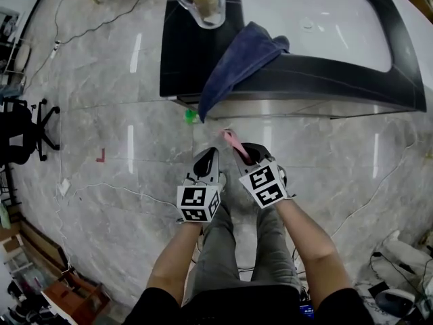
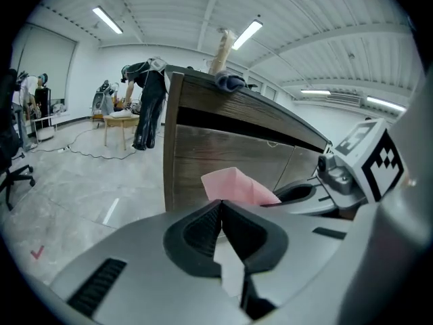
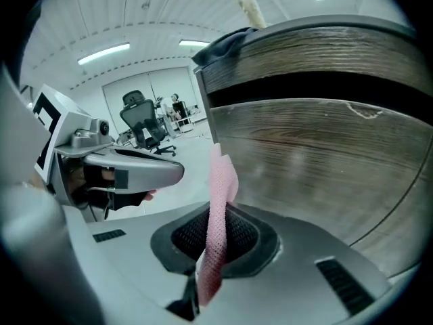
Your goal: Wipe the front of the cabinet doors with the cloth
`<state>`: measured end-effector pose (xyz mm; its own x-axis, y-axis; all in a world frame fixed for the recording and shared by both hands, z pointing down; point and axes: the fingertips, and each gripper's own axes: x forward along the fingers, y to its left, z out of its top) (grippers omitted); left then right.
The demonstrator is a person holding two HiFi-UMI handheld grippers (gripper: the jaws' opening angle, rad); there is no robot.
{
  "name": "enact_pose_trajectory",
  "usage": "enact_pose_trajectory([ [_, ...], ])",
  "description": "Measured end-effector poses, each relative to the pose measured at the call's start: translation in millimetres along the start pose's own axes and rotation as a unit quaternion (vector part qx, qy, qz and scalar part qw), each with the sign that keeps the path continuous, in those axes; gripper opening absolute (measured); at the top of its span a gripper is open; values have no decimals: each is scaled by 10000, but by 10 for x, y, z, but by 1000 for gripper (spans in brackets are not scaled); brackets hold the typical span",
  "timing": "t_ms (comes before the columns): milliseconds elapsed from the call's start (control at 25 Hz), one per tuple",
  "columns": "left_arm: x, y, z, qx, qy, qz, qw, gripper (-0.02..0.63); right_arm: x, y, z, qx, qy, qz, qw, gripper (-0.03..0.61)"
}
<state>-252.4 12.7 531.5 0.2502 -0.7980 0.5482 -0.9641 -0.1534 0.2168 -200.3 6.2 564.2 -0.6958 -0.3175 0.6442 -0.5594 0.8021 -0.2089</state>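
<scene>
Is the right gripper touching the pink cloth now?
Touching. The right gripper view shows the right gripper shut on the pink cloth, with the cloth pinched between its two pads.

Cabinet doors (image 3: 318, 154) close ahead, floor (image 1: 108, 100) open left

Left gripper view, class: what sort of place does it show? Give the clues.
Probably a large open workshop or lab hall: long strip lights on a high ceiling, an office chair on bare polished floor, and a person at a work table behind.
</scene>
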Motion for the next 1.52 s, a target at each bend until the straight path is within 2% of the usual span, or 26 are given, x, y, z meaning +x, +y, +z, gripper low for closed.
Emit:
enact_pose_trajectory([
  [200,-17,303,-43,36,17,31,10000,9,300,151,110,-161,11,59,9999,41],
  [440,40,581,-37,-14,-7,57,10000,11,615,131,232,-229,16,-30,9997,41],
  [760,159,655,27,-194,-32,-69,9998,9,829,-94,288,-121,-11,-231,9997,41],
  [1120,340,281,13,15,64,-340,9994,11,545,-516,201,8,-109,-537,9985,41],
  [1520,643,-616,7,271,180,-959,9949,9,-100,-1239,-235,258,-72,-1062,9940,41],
])
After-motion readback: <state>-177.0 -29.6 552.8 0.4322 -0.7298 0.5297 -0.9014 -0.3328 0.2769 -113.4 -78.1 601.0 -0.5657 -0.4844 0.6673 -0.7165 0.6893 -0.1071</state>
